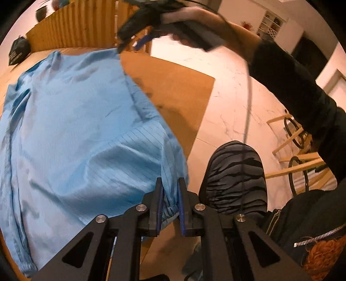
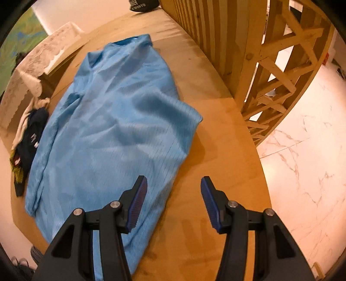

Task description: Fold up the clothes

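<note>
Blue cloth fills most of both views: a light blue coat (image 1: 71, 121) of thin, finely striped fabric lies spread flat on a brown wooden table (image 1: 173, 86), with its collar end at the far side in the right wrist view. The left gripper (image 1: 170, 186) is down at the near corner of the coat, jaws clenched on a gathered, elastic-looking cuff, and the fabric bunches up between the blue pads. The right gripper (image 2: 174, 183) hangs above the table just beside the coat's near edge with its jaws parted and nothing between them; its left finger (image 2: 138, 198) is over the cloth, the other over bare wood. From the left wrist camera that same right gripper appears blurred at the top of the frame, held by a hand (image 1: 194, 15) in a black sleeve (image 1: 292, 86), with a thin cable hanging down from it. Beyond the table's edge there is pale marble flooring (image 2: 302, 151) and a striped grey-and-black slipper (image 1: 235, 177). A wooden slatted frame (image 2: 216, 32) stands at the far side of the table. A heap of dark and white clothes (image 2: 30, 129) sits at the table's left edge, beside the coat.
</note>
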`<act>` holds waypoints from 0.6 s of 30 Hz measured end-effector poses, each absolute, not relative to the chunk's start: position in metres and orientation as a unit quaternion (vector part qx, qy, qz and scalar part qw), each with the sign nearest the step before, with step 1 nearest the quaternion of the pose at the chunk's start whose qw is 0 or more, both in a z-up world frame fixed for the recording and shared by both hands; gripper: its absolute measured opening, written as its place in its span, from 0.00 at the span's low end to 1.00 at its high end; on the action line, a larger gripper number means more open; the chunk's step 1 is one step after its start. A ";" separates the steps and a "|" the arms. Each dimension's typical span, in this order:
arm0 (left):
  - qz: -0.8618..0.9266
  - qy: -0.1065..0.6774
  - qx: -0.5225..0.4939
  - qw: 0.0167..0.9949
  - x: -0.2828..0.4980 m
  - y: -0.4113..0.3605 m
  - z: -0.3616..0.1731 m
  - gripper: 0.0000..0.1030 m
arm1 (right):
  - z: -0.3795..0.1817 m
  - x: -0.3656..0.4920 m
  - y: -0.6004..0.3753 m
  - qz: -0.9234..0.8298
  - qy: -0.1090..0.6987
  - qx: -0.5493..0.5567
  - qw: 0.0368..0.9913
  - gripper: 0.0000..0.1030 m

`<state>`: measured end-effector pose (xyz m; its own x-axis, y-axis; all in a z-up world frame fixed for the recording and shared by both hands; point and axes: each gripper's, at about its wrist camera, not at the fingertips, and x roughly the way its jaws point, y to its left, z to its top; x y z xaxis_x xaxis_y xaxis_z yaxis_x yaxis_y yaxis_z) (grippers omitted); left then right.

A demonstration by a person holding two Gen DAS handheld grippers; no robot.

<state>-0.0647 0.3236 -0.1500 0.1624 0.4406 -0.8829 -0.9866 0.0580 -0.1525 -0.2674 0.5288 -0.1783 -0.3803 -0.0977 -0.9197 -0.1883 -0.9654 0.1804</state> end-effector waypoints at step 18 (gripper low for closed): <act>0.552 0.346 -0.404 0.642 -0.069 0.320 -0.146 0.11 | -0.220 -0.312 0.529 0.811 0.135 -0.569 0.026 0.07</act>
<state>-0.0689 0.3202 -0.1465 0.1504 0.4293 -0.8905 -0.9886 0.0642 -0.1360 -0.3118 0.5288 -0.2198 -0.3511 -0.1126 -0.9295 -0.1957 -0.9620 0.1905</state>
